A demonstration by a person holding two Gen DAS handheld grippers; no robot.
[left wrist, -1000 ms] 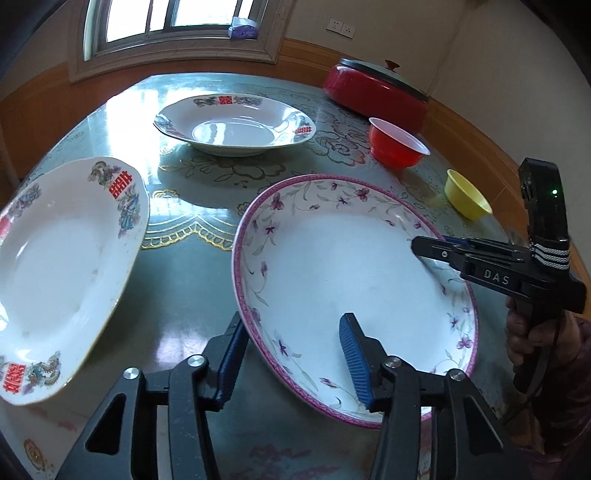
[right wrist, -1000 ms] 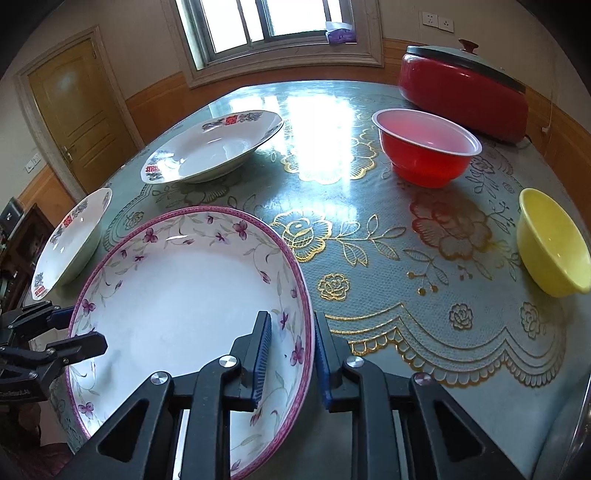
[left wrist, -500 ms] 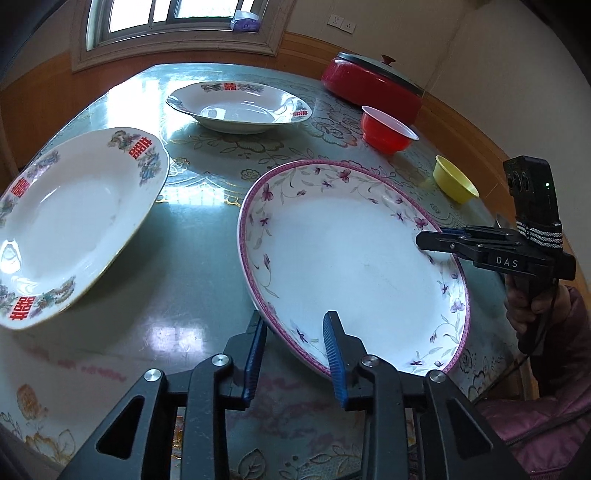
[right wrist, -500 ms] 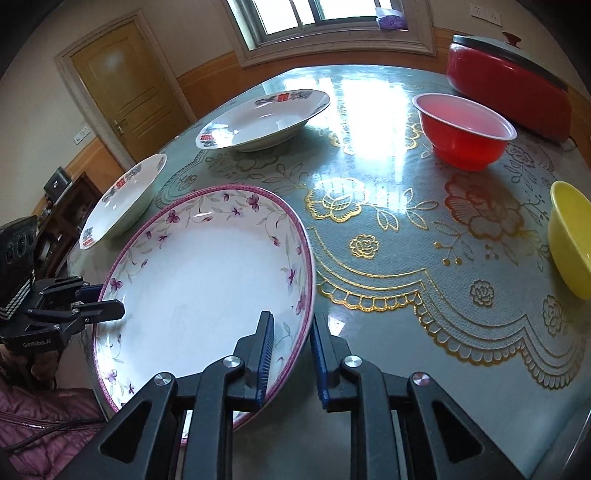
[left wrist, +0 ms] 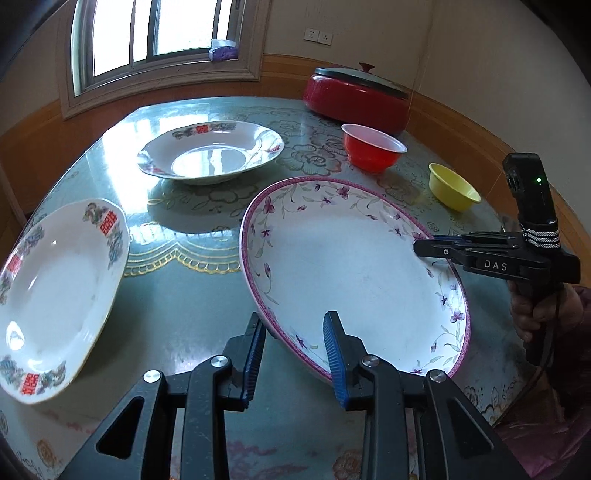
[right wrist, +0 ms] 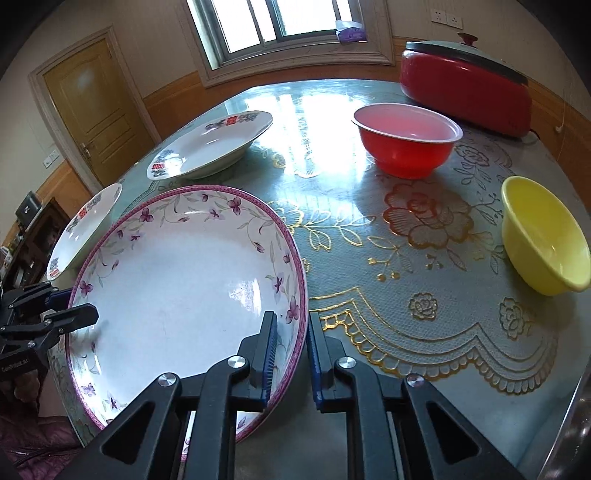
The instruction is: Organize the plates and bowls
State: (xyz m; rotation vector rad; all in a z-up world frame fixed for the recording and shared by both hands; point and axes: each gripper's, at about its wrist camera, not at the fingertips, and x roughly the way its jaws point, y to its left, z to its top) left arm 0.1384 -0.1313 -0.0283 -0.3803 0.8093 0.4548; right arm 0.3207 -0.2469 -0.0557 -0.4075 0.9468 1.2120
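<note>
both grippers' jaws have just narrowed on the floral plate (left wrist: 354, 273) rim, seemingly gripping.

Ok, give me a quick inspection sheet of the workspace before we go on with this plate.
Surface: glossy patterned table, no spills seen.
Job's things: floral plate nearest; deep white plate and second white plate beyond it, apart; red bowl and yellow bowl unstacked.
Clutter: lidded red pot at the far edge.
Tools: left tool and right tool straddle opposite rims of the floral plate; both jaws have just been closing, and the pads appear to press it.
Cables: black cord hangs by the right tool's handle.
Surroundings: window, door, wall sockets.
</note>
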